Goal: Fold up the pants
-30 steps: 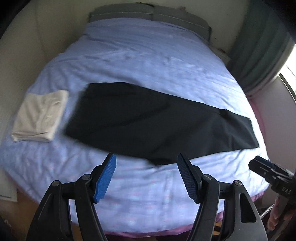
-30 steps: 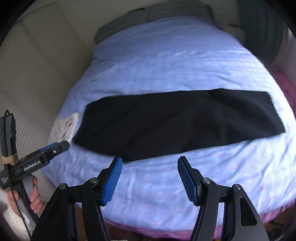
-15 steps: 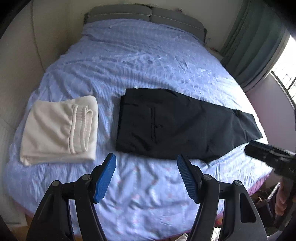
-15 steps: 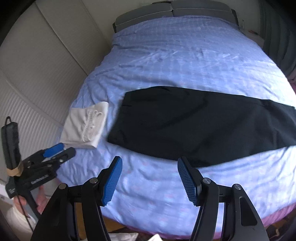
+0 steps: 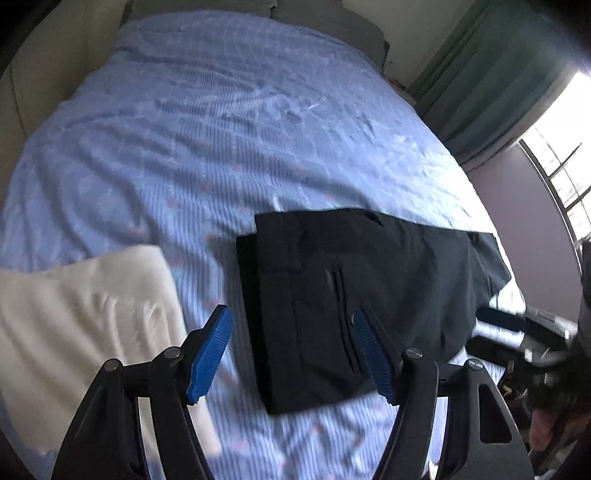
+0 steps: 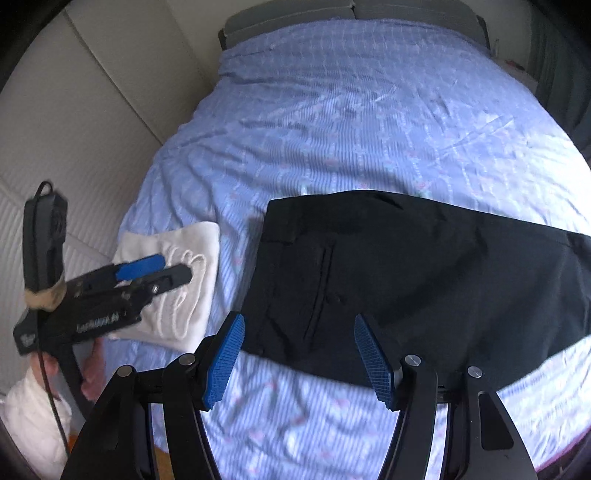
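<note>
Both views have swung toward the waist end of the black pants (image 5: 369, 291) since a sec ago: the garment sat farther off and smaller then, now its waistband fills the lower middle of each pic, w/ the folded cream garment (image 5: 85, 325) pulled in much closer on the left.

Pants lie flat on the blue striped bedspread (image 5: 221, 129), near the foot edge of the bed, waist to the left, legs running off to the right. They look already folded once lengthwise, one leg over the other; a back pocket slit (image 6: 319, 291) faces up. Legs still at full length, so the crosswise folds are left, as I judge it. Roughly early-to-mid task.

Left claw (image 5: 291, 354) hovers above the waistband's near corner, blue pads apart, nothing between them, not touching cloth as far as I can tell. Right claw (image 6: 299, 360) likewise spread and empty, over the near edge of the pants by the waist/pocket area. In the right view the left claw shows from the side, over the cream garment, w/ a hand (image 6: 92, 373) on its handle and a white sleeve (image 6: 33, 417) below. Frames are blurred, esp. the left one.

Further out: the cream garment, folded w/ drawstring showing, just beside the pants but apart from them; grey headboard (image 6: 351, 14) at the far end; green curtain (image 5: 498, 81) and bright window (image 5: 561, 162) to the right.
</note>
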Tool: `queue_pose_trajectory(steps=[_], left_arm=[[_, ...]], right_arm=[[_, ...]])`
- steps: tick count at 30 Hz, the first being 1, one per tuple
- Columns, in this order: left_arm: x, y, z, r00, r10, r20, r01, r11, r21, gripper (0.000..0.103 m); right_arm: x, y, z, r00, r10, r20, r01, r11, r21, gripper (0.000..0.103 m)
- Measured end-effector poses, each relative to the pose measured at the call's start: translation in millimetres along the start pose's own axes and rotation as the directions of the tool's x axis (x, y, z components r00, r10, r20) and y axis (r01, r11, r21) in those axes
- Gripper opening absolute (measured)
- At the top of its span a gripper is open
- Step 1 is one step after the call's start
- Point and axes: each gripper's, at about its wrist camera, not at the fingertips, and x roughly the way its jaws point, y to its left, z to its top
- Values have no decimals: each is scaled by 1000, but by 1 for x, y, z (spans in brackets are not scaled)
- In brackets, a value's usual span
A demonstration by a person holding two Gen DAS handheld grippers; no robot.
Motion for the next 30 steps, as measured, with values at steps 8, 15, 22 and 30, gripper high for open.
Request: queue_pose_trajectory(steps=[8, 15, 22, 30], left_arm=[[88, 30, 50, 990, -113, -86, 110, 993, -46, 68], [156, 42, 74, 980, -110, -165, 103, 993, -49, 68], [168, 33, 85, 961, -212, -175, 208, 977, -43, 56], [164, 34, 68, 923, -309, -229, 304, 951, -60, 55]], right_arm=[[76, -25, 21, 997, -28, -76, 34, 996, 80, 63], [128, -45, 38, 993, -38, -108, 54, 986, 156, 63], [145, -55, 36, 989, -25, -144, 53, 980, 191, 63], [149, -62, 39, 990, 17, -141, 15, 975, 222, 63]])
